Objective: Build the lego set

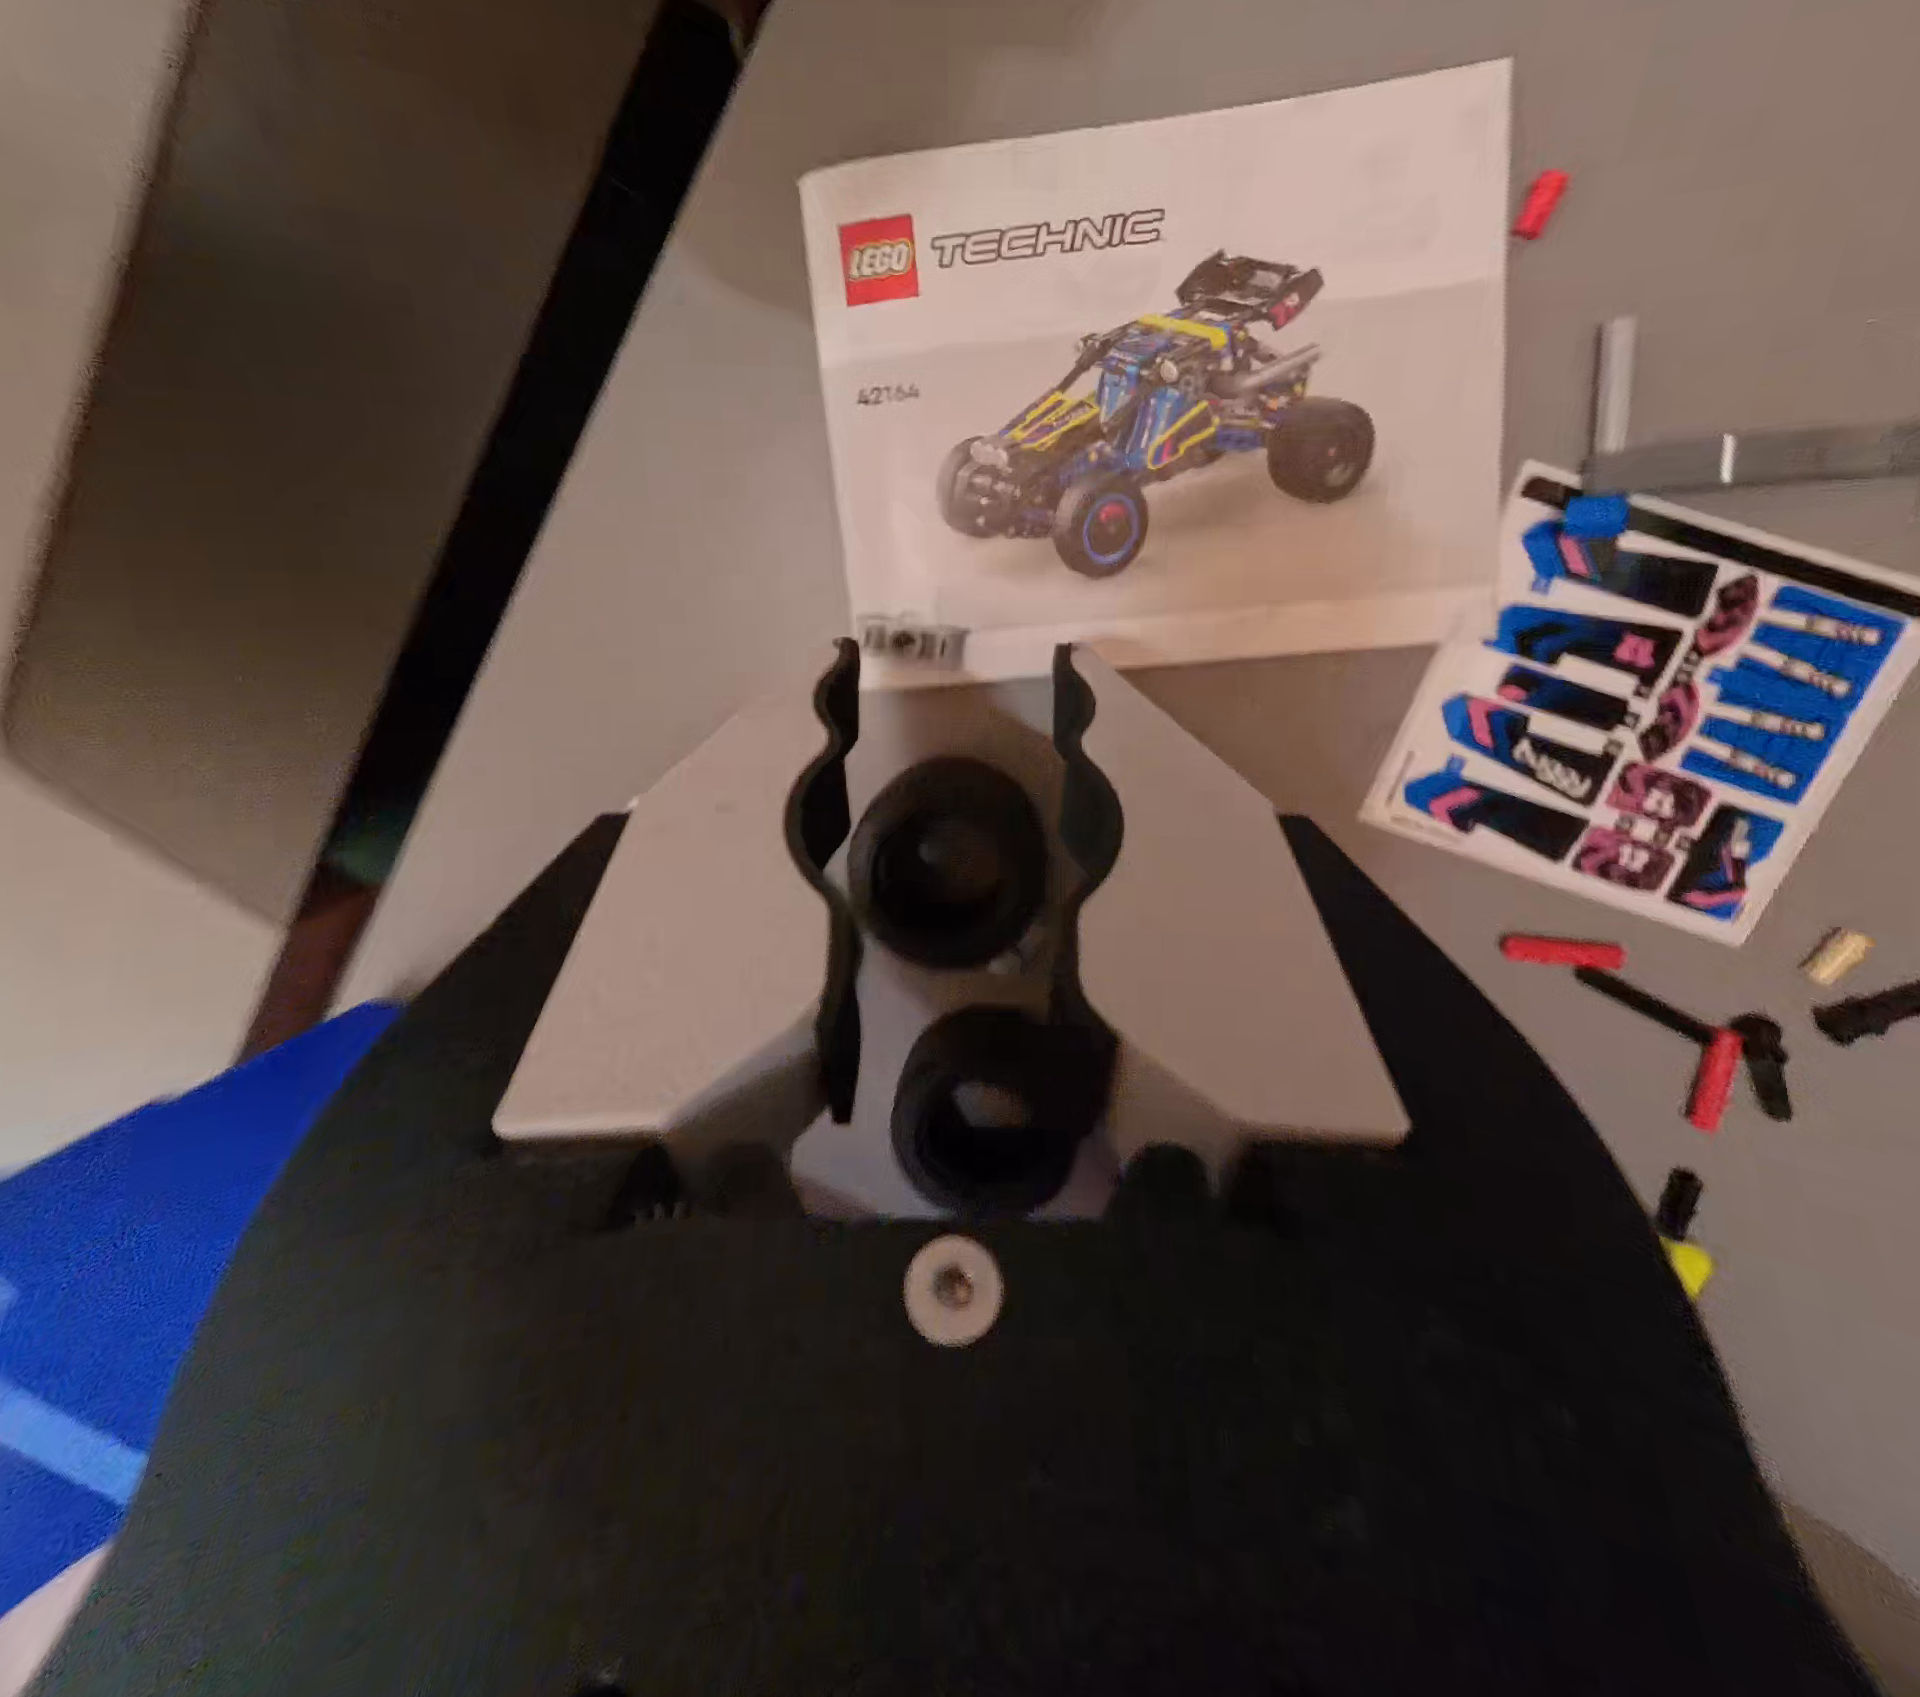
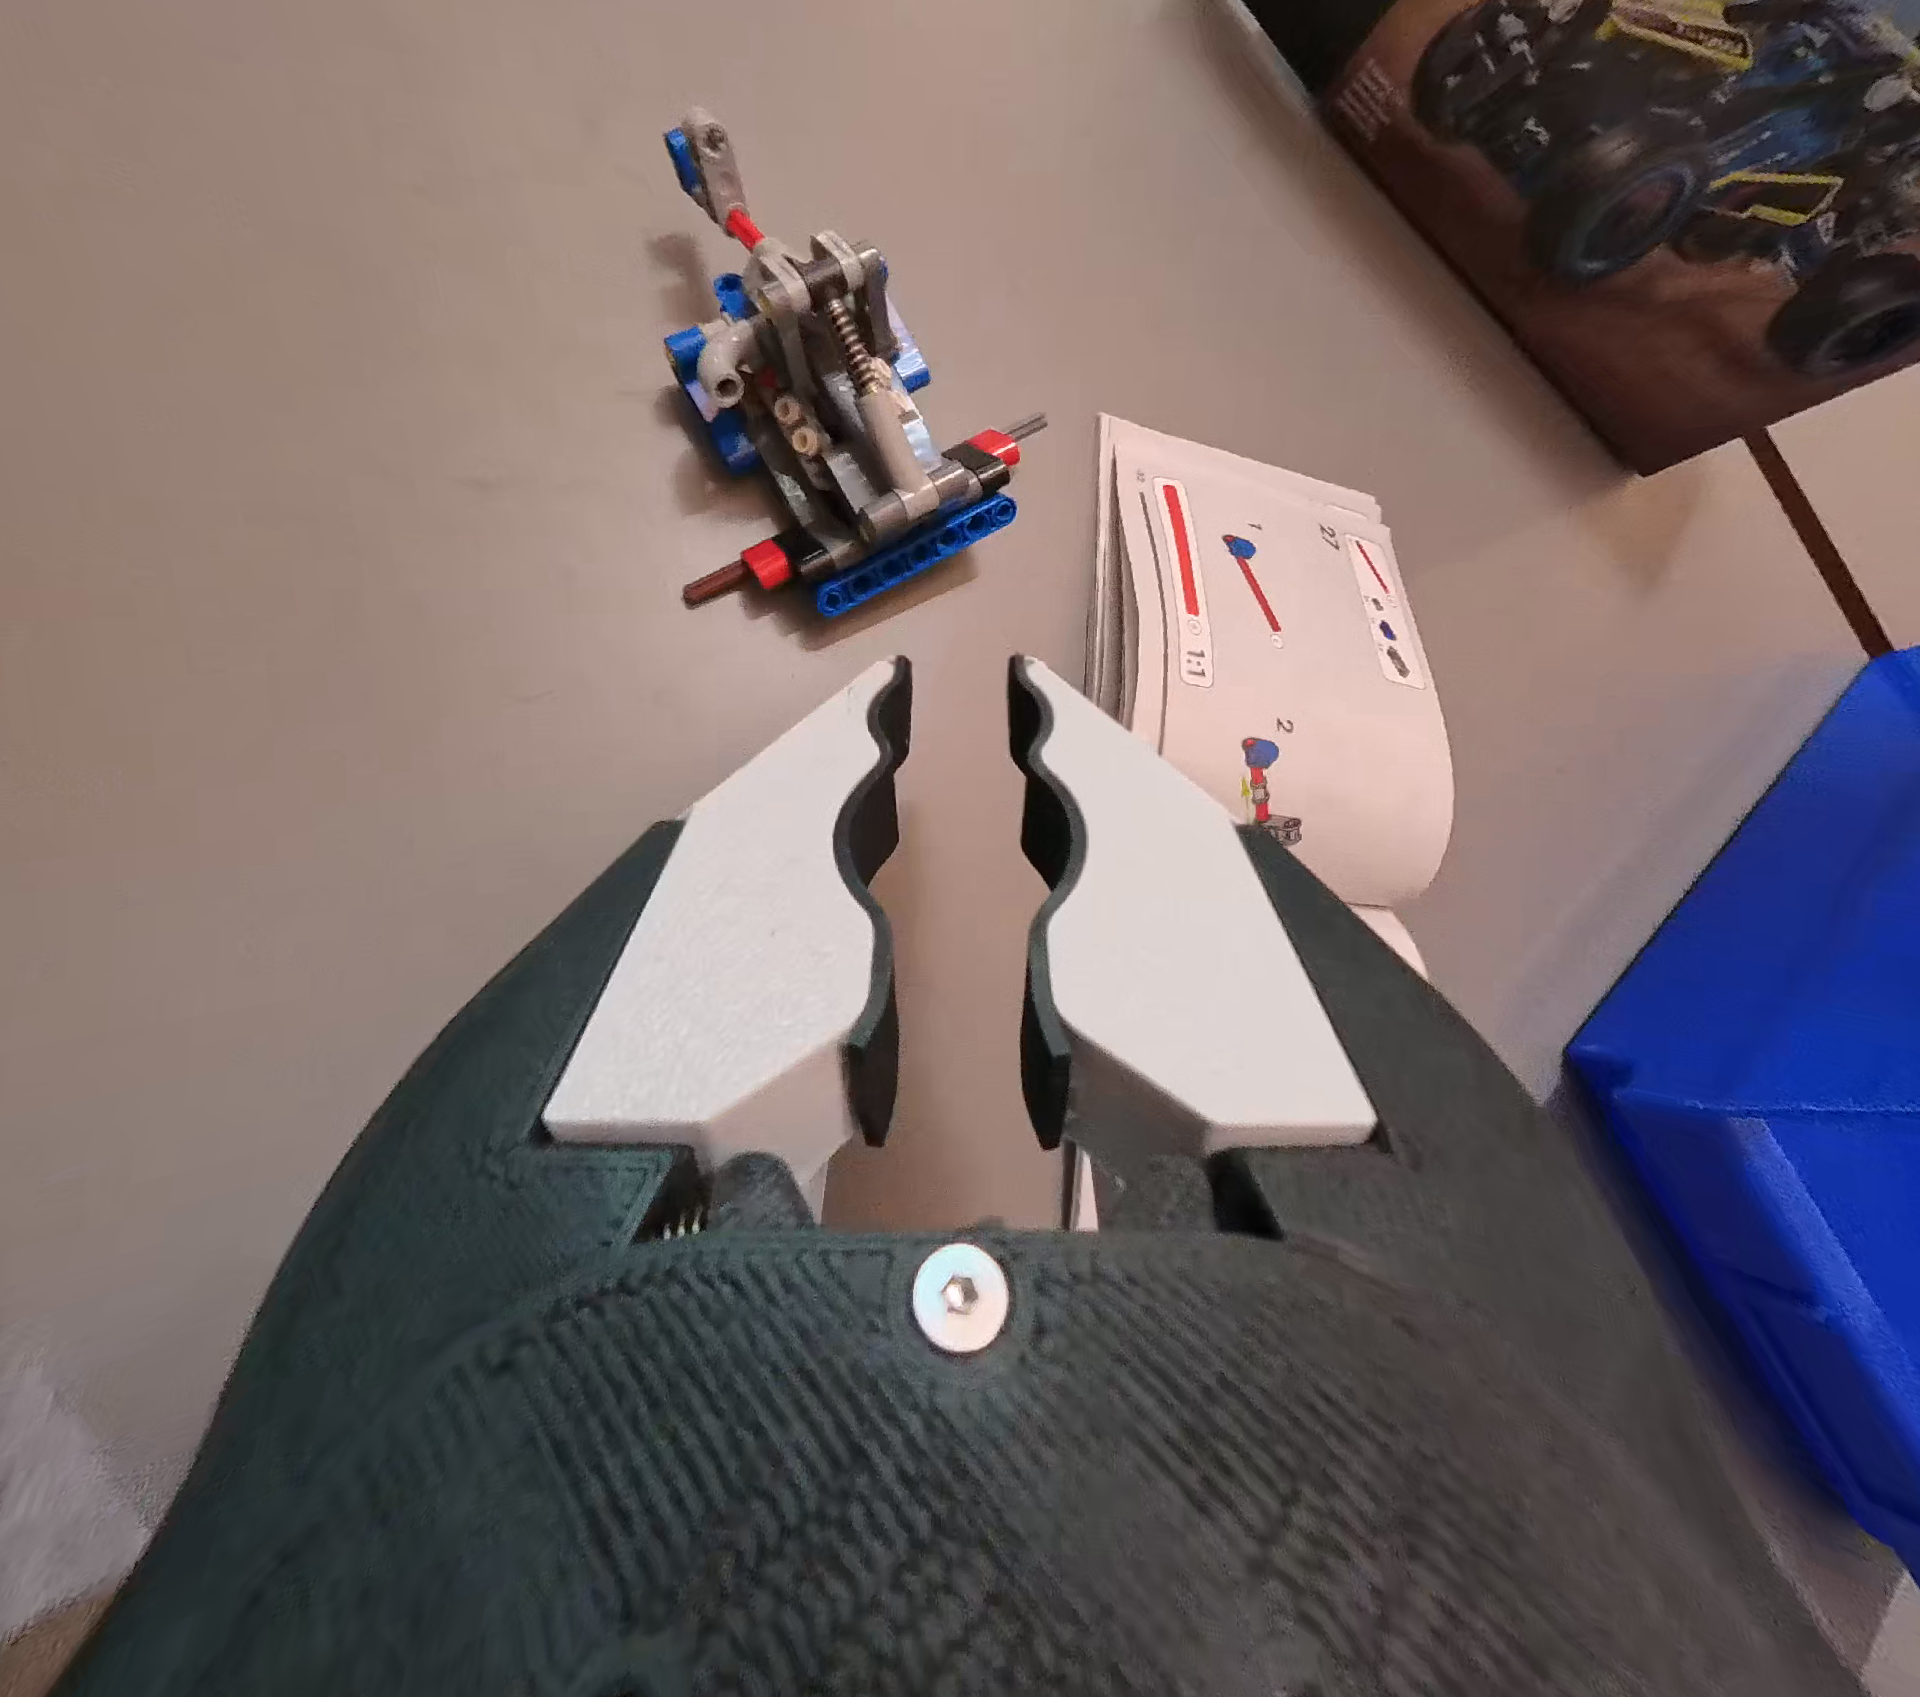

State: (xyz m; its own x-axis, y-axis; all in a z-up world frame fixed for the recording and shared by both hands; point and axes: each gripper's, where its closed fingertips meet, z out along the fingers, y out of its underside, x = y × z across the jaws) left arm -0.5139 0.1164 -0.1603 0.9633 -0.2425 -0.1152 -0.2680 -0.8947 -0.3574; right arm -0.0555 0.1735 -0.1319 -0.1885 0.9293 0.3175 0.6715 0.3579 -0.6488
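The left tongs have a broad black body with a fine printed grain, curving out like two wings. A silver washer with a hex-socket screw sits at its centre. Two pale grey wedge-shaped fingers taper forward, each lined on the inner side with a wavy black pad.

The right tongs are built alike, but the body is dark green, its surface ridged in slanting printed lines. It bears the same silver washer and screw. Its fingers are whitish grey, with wavy dark pads. A small coiled spring shows at the left finger's root.
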